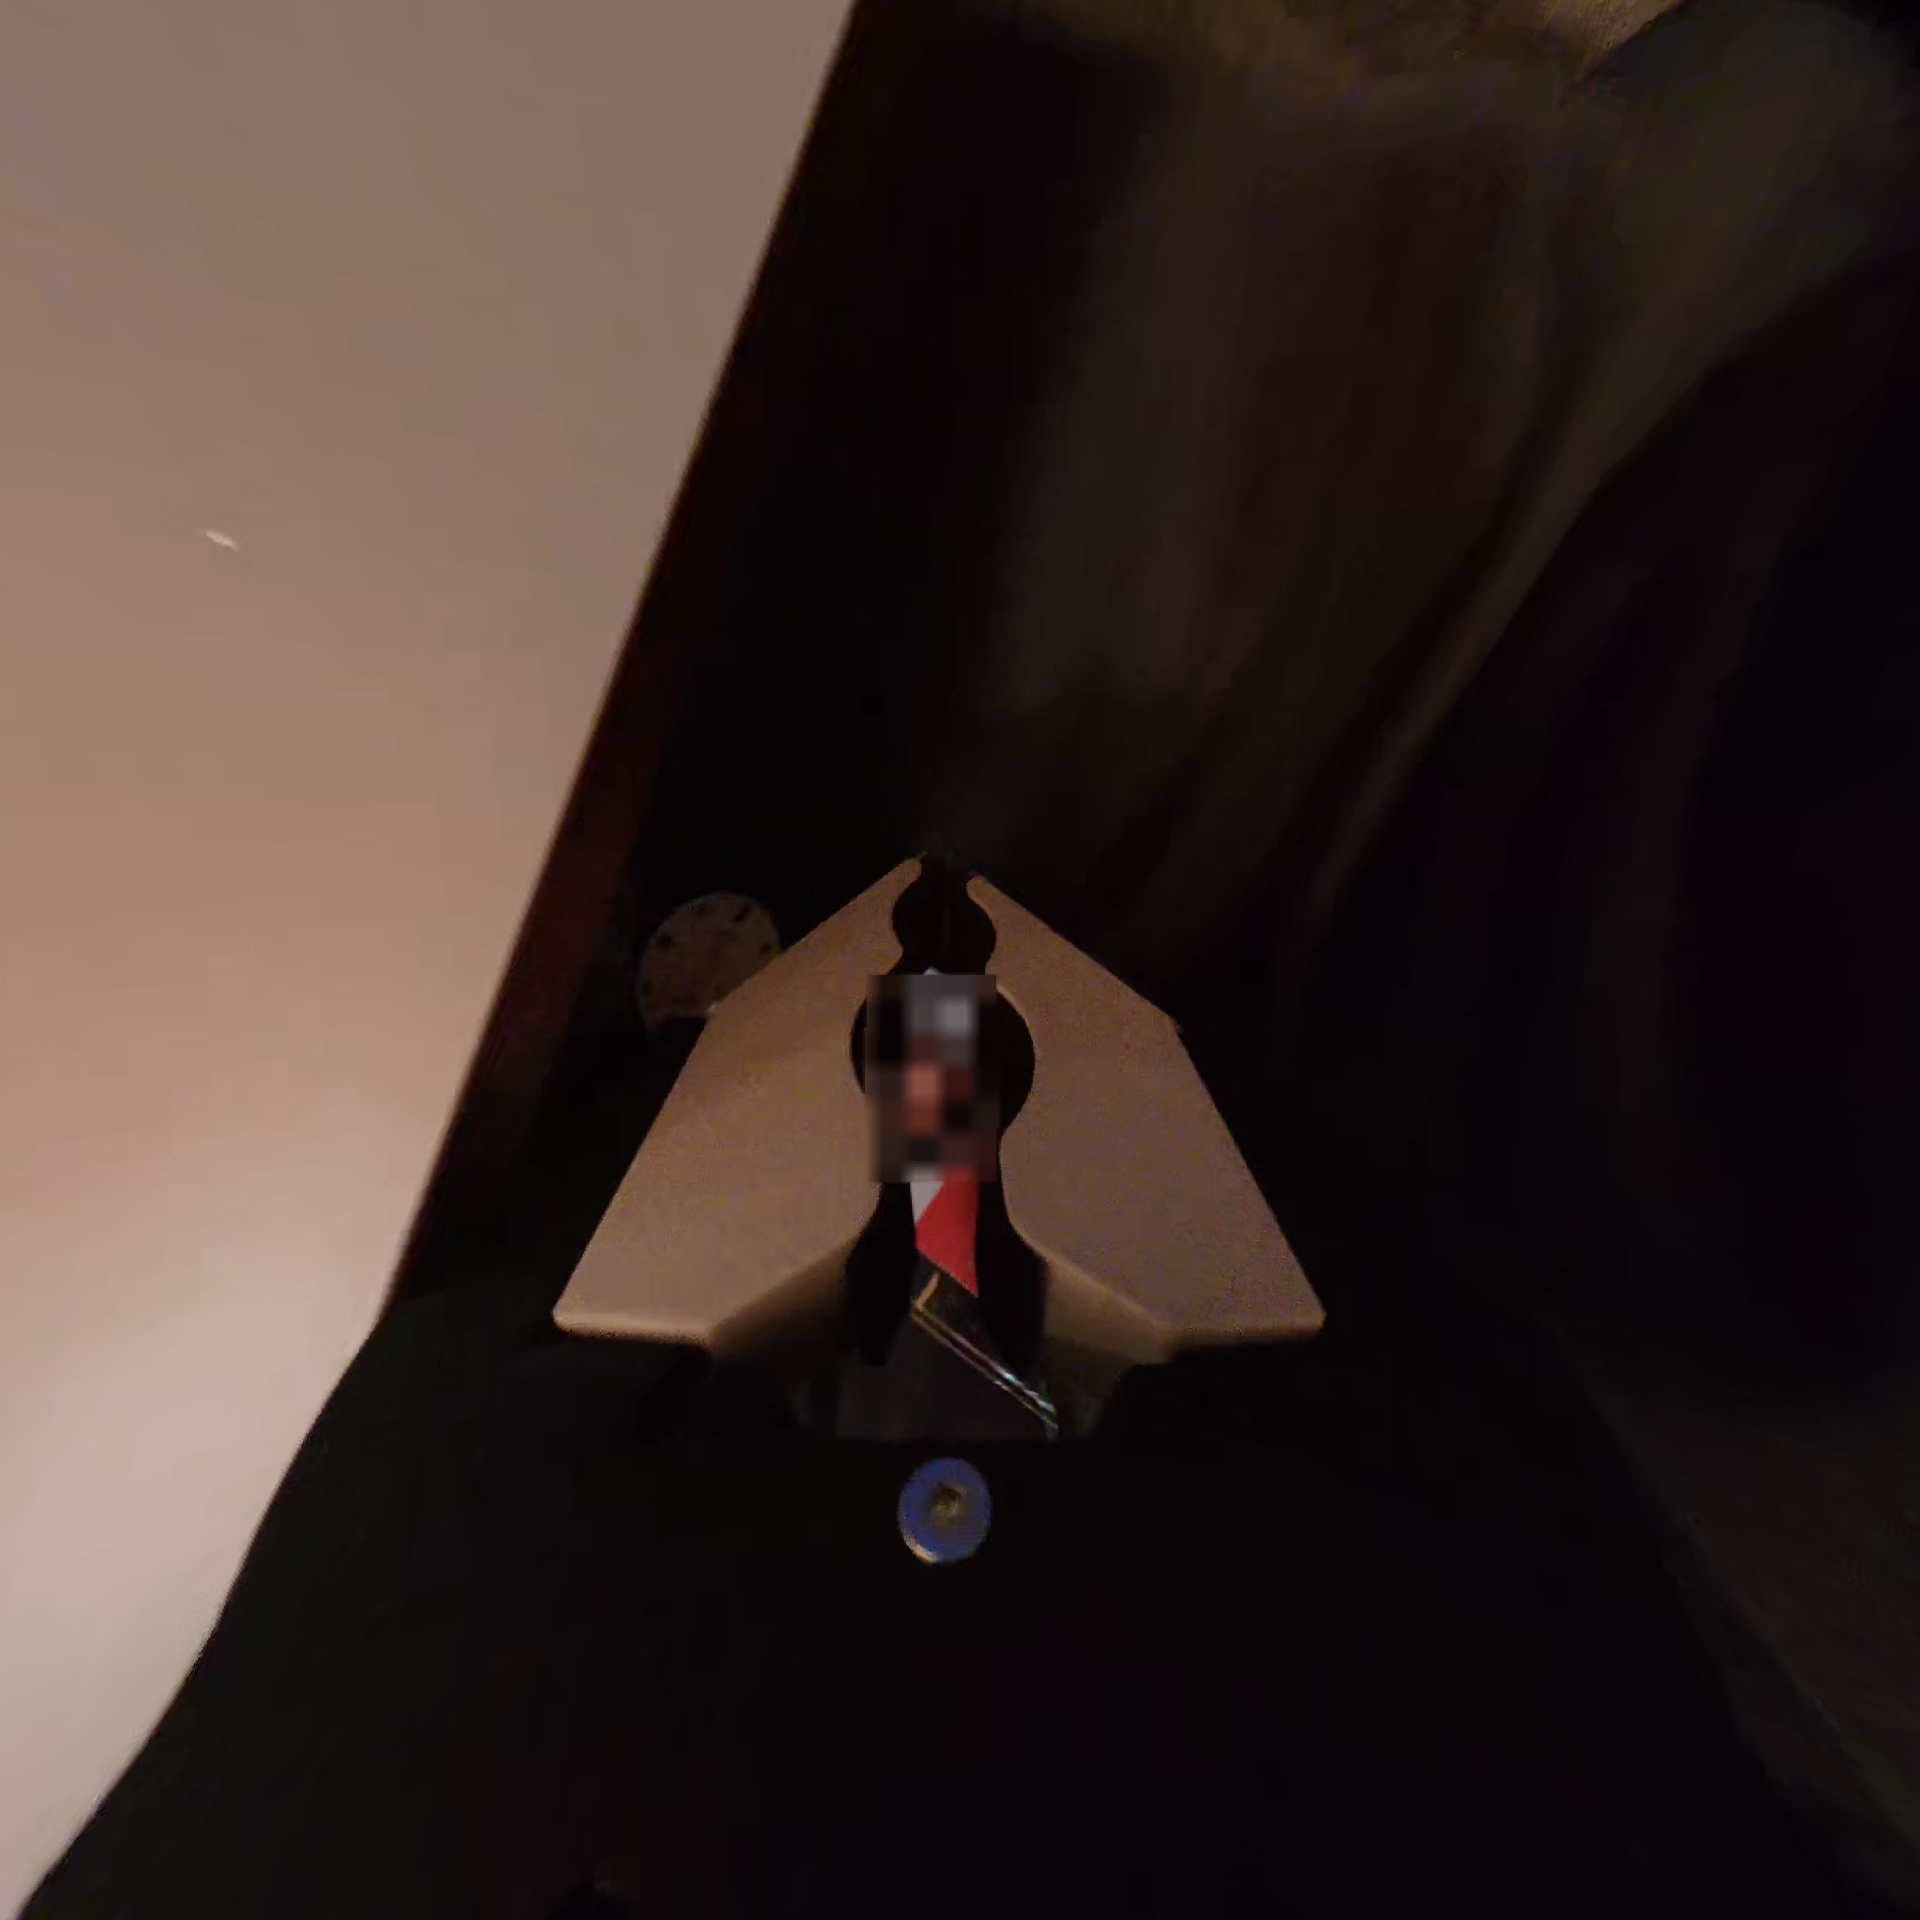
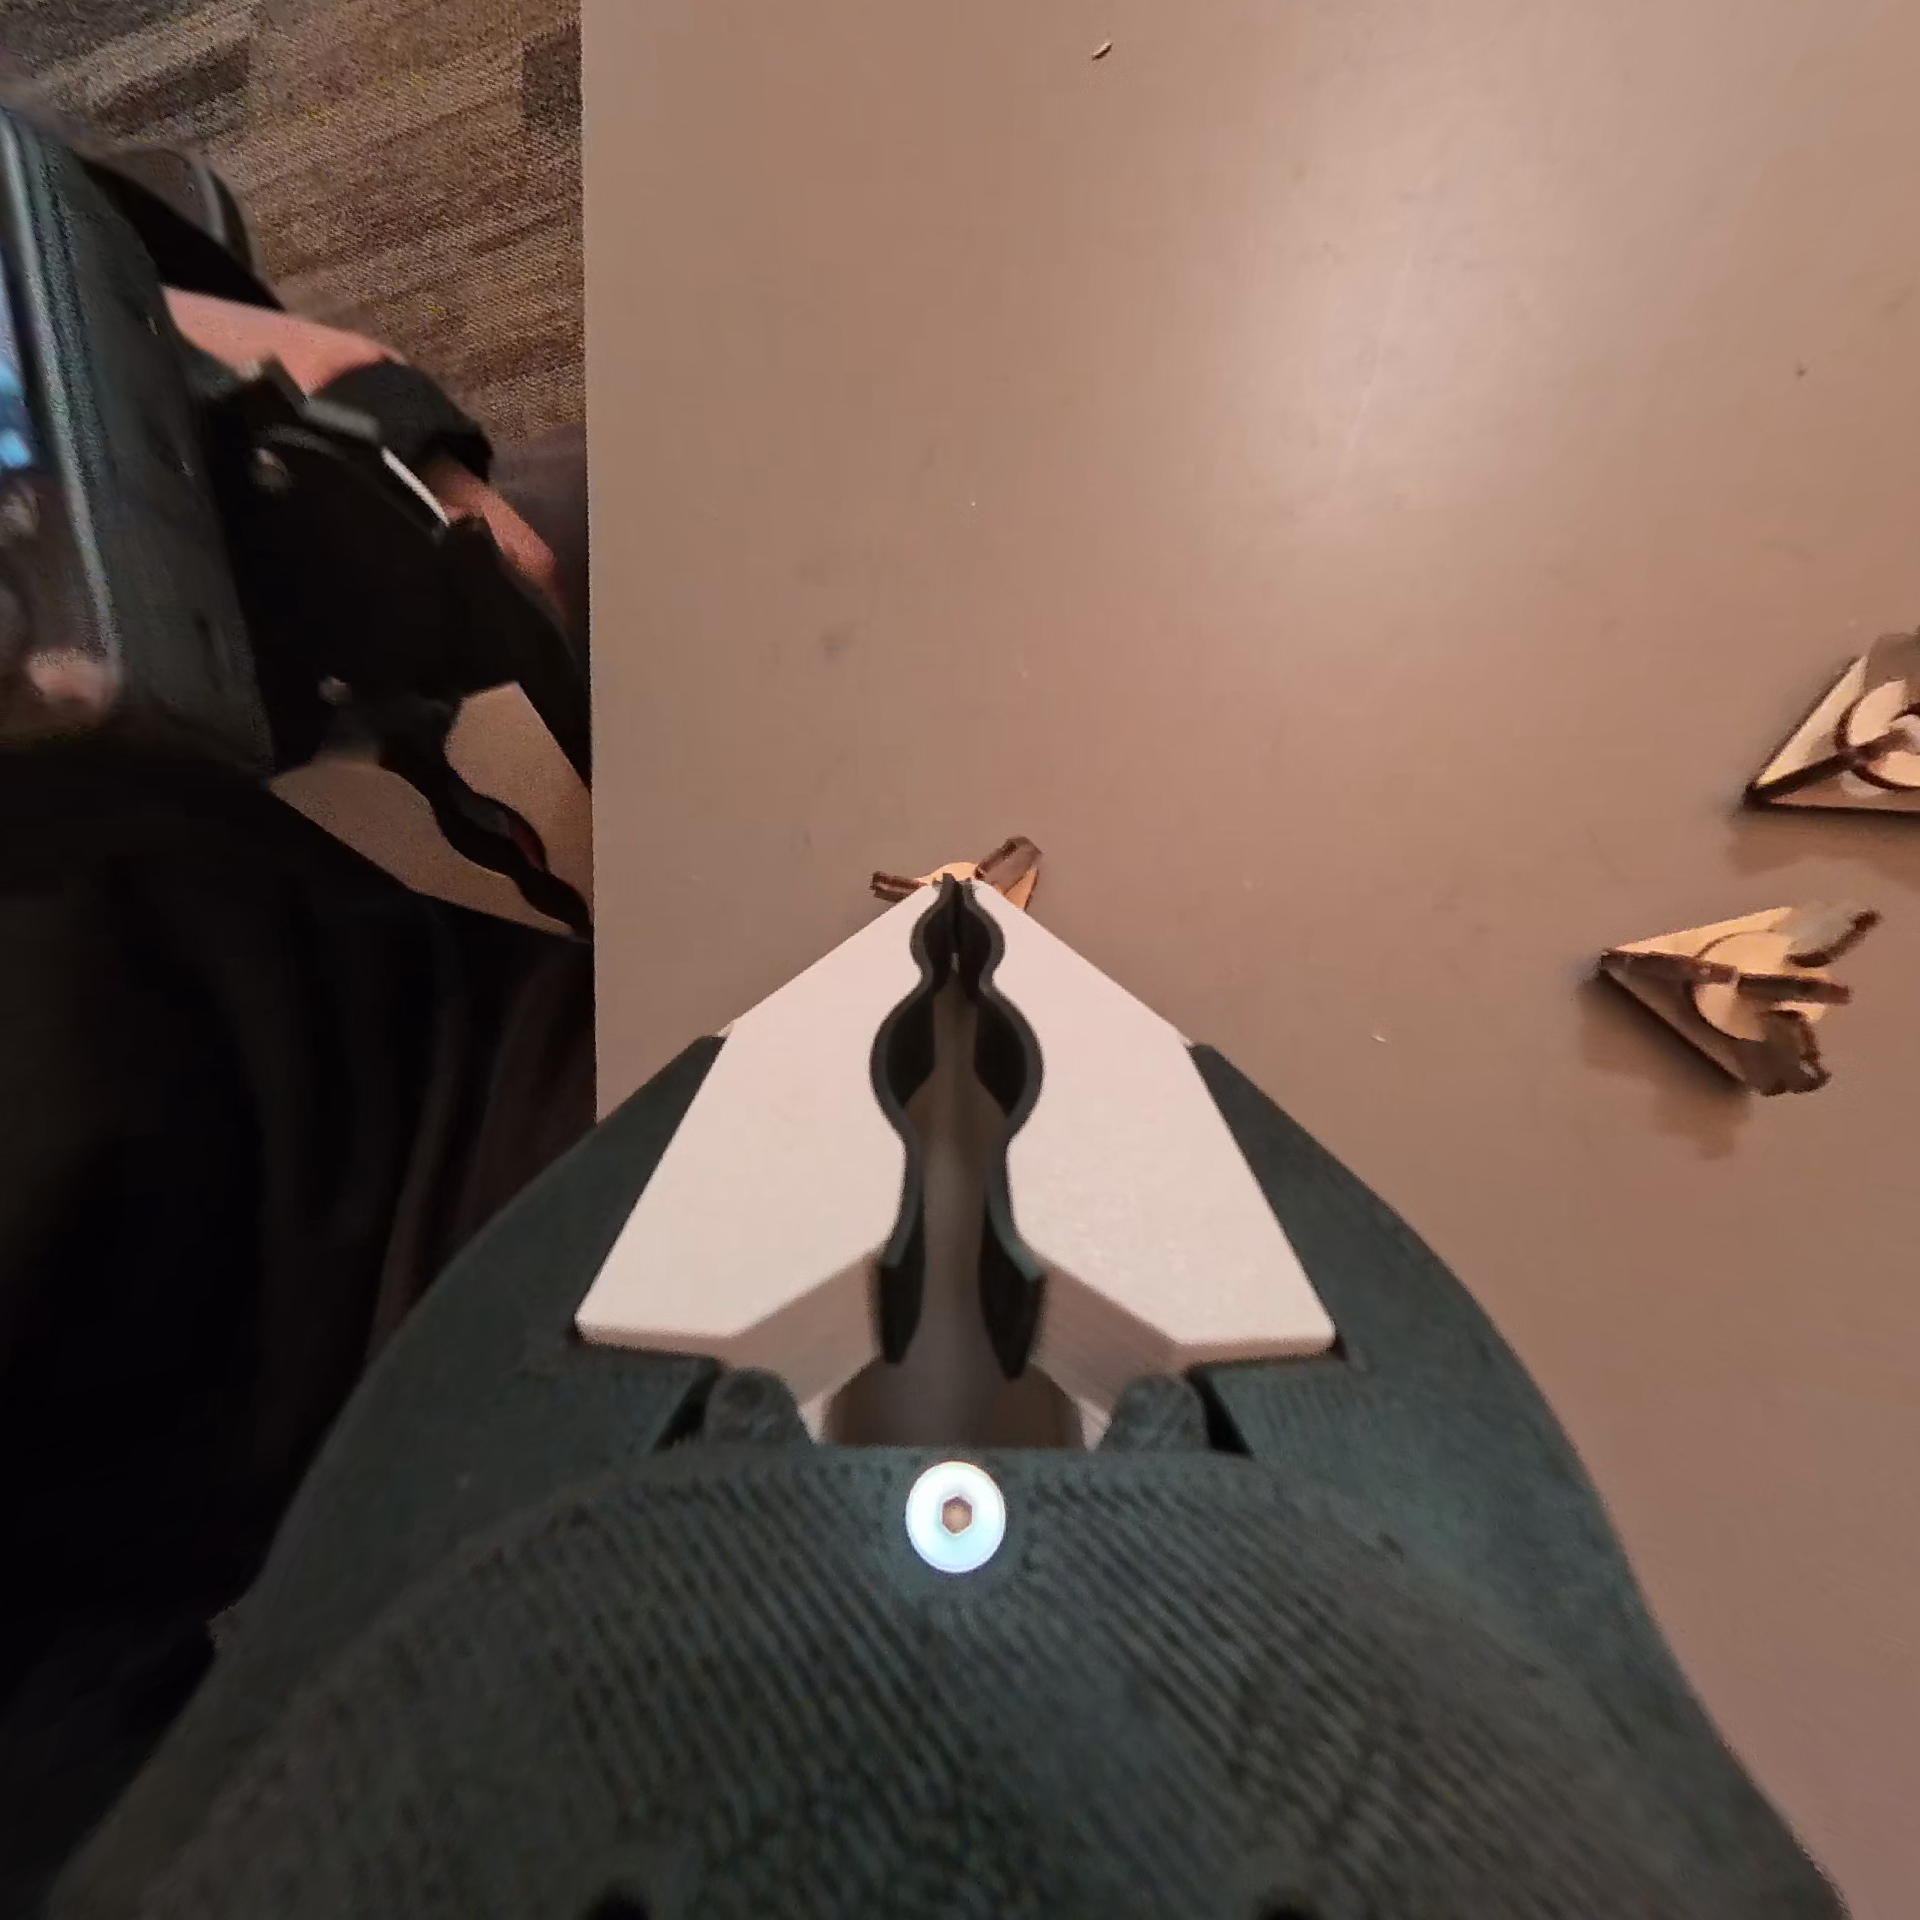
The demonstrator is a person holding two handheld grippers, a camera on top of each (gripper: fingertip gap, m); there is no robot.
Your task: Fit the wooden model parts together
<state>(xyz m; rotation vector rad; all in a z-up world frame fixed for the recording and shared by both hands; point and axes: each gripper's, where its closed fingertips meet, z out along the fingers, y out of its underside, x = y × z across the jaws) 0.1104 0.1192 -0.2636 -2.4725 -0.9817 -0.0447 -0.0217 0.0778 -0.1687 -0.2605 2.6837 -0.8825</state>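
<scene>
Smooth tabletop (image 2: 1247, 416), triangular wooden pieces (image 2: 1725, 987)

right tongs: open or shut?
Shut. In the right wrist view the right tongs have their black pads meeting at the tips, just before a small wooden piece on the table; whether they pinch it, cannot tell.

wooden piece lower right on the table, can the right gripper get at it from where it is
Probably yes. The wooden piece lies in the open on the table, nothing standing between it and the right gripper. The gripper's fingers are closed, though, with another wooden piece at their tips.
</scene>
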